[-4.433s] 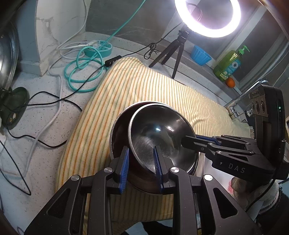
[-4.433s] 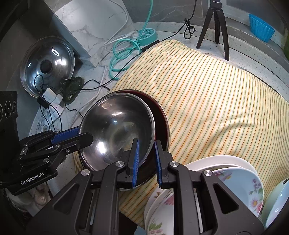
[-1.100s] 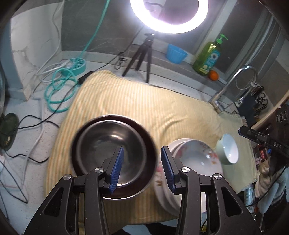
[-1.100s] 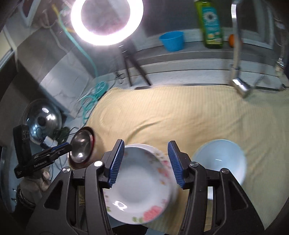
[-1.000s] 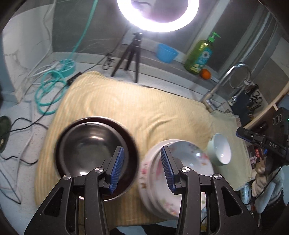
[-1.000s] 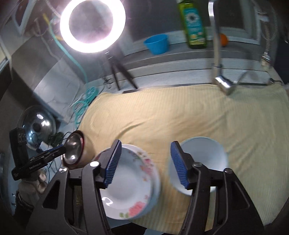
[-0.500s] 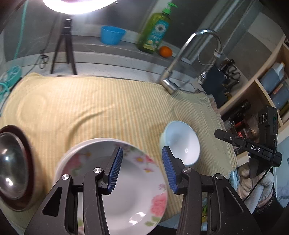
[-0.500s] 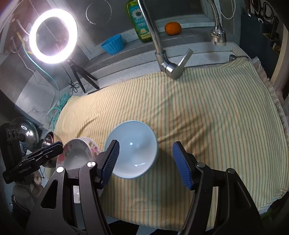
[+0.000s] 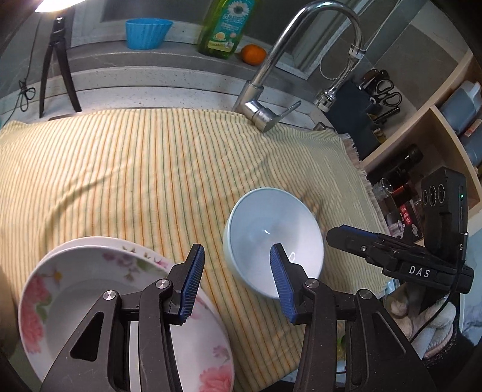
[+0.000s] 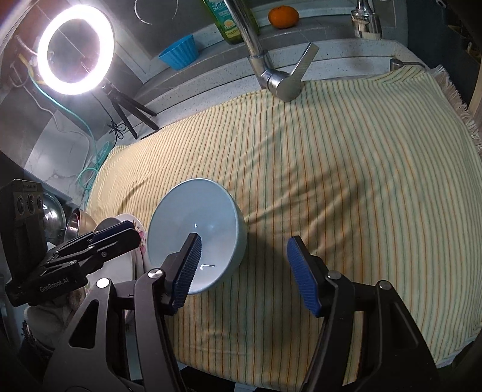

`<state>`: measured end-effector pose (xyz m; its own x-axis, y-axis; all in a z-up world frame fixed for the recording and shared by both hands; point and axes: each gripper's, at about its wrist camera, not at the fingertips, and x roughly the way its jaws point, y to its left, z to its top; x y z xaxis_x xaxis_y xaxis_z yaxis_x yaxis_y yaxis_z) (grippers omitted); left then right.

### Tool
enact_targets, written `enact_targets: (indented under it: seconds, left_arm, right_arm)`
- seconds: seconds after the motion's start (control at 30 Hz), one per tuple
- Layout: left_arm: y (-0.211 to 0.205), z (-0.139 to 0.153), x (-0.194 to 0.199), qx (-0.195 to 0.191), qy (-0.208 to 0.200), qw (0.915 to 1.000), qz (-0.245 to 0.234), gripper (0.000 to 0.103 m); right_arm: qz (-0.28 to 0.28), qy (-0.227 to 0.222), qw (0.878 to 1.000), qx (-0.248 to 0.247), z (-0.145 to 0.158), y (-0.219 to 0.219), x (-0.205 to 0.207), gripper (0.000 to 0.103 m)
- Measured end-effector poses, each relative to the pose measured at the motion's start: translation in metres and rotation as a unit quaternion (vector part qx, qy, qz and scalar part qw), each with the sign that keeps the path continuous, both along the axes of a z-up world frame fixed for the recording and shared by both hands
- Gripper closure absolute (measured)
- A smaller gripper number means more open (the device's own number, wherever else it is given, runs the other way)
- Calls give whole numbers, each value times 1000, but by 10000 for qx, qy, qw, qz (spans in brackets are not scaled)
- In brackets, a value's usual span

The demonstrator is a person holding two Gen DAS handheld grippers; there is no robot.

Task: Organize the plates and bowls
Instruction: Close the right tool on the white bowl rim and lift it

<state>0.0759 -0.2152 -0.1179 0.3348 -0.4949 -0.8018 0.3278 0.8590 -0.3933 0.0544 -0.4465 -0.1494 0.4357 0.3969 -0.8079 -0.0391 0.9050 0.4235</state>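
Striped cloth (image 9: 144,169) covers the counter, back edge tucked under the faucet (image 9: 265,99). Pale bowl (image 9: 272,241) sits upright on the cloth near the front edge, toward the right end. Stack of floral plates (image 9: 90,286) just beside it to the left, at the front edge, apart from the bowl. Steel bowl (image 10: 79,224) shows beyond the plates near the left end in the right wrist view, mostly hidden. Left claw (image 9: 238,277) spread wide, empty, held above the gap between plates and bowl; its right pad (image 9: 281,283) overlaps the bowl's near rim in view, contact cannot be told. Right claw (image 10: 245,271) also spread wide, empty, over the cloth at the bowl's right side; its left pad (image 10: 188,265) lies across the bowl's interior in view. Along the back ledge: blue cup (image 9: 147,31), soap bottle (image 9: 224,25), orange (image 9: 253,54). Ring light (image 10: 75,46) on a tripod at the back left corner.
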Motion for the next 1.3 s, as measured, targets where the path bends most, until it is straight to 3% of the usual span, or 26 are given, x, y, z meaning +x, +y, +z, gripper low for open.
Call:
enact_targets:
  seconds: [0.4,0.47,0.57,0.97,1.3]
  left_arm:
    - [-14,-18,11,-7,218,9997,-88,72]
    - [-16,-19,11,-6,231,9997,-121,74]
    - [-19,-20,11,24,227,9996,-183,76]
    - [1,8,2,-120,-46,9999,-68,76]
    - [63,48,-14,-293,-425,9977,432,76]
  right_arm:
    - [184,315,9992,152,-24,2,11,76]
    - [227,323,9991,163,-26,4,12,84]
    - [287,297,9990,153,-24,8,13,88]
    - [322,36,9993,181,12,23,9,88]
    - [808,-340,9959,231,55,83,9,88]
